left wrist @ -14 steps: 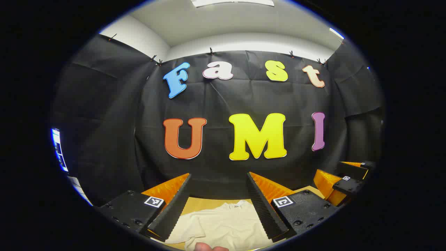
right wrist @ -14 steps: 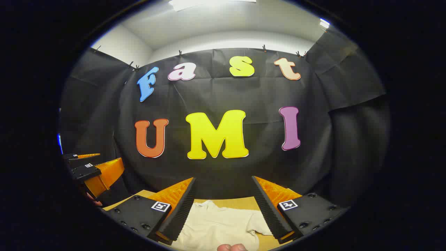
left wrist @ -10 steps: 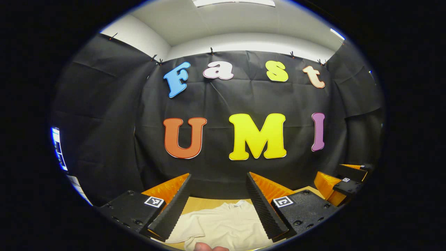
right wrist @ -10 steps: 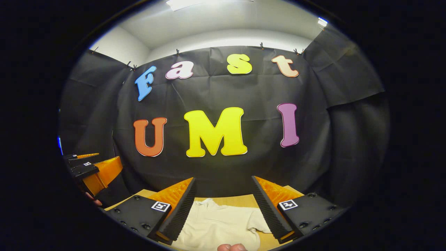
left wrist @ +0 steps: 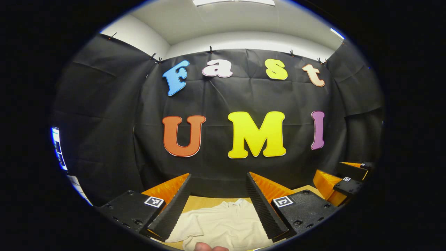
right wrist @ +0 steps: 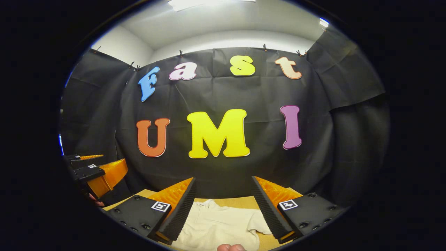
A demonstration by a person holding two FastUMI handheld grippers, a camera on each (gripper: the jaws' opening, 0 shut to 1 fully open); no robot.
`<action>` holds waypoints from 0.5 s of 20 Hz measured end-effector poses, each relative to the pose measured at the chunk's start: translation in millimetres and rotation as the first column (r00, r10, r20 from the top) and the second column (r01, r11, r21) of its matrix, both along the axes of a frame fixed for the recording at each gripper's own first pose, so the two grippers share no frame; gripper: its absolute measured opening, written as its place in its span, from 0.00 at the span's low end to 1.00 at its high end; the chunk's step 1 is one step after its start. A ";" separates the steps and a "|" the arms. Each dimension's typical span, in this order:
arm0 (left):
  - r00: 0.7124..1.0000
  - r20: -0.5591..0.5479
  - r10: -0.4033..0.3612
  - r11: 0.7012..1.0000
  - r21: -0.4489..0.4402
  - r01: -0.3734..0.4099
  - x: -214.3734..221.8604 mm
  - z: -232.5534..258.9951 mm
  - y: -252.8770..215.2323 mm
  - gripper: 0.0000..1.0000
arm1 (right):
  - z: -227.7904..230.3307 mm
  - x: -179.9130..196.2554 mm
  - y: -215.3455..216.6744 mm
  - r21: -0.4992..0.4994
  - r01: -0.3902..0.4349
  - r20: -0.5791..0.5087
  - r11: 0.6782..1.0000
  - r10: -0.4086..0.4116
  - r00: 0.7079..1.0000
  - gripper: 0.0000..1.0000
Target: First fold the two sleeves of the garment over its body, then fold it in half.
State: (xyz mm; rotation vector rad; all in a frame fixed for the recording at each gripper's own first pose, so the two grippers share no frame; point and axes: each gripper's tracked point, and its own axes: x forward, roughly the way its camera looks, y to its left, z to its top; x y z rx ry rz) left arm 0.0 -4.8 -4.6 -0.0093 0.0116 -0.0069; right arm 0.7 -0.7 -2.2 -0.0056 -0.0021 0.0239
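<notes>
A cream short-sleeved garment (left wrist: 223, 225) lies flat on a wooden table (left wrist: 200, 202), collar toward the booth wall. In the left gripper view my left gripper (left wrist: 217, 177) is held open well above the garment, with nothing between its fingers. The right gripper (left wrist: 343, 181) appears at the far right of that view. In the right gripper view the same garment (right wrist: 219, 226) lies below, one sleeve reaching right. My right gripper (right wrist: 223, 181) hangs open over it, holding nothing. The left gripper (right wrist: 97, 172) appears at that view's left edge.
The black cloth wall stands close behind the table's far edge (right wrist: 226, 201). A fingertip of the holding hand (left wrist: 209, 247) pokes in at the bottom of the left gripper view; another fingertip (right wrist: 231, 247) does the same in the right gripper view.
Both grippers only wobble slightly in place. The right gripper view dipped a little and came back. The garment has not moved and both grippers stay open.
</notes>
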 end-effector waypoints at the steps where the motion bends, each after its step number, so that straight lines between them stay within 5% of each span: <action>1: 1.000 0.004 -0.001 1.000 -0.003 0.001 1.1 1.3 -0.4 0.98 | -0.9 1.9 -2.7 0.003 0.004 -0.007 1.000 -0.004 1.000 0.94; 10: 1.000 -0.001 0.024 1.000 0.004 -0.024 5.2 -4.9 4.6 0.98 | -4.1 11.4 -23.6 0.004 0.041 -0.027 0.999 -0.041 0.999 0.96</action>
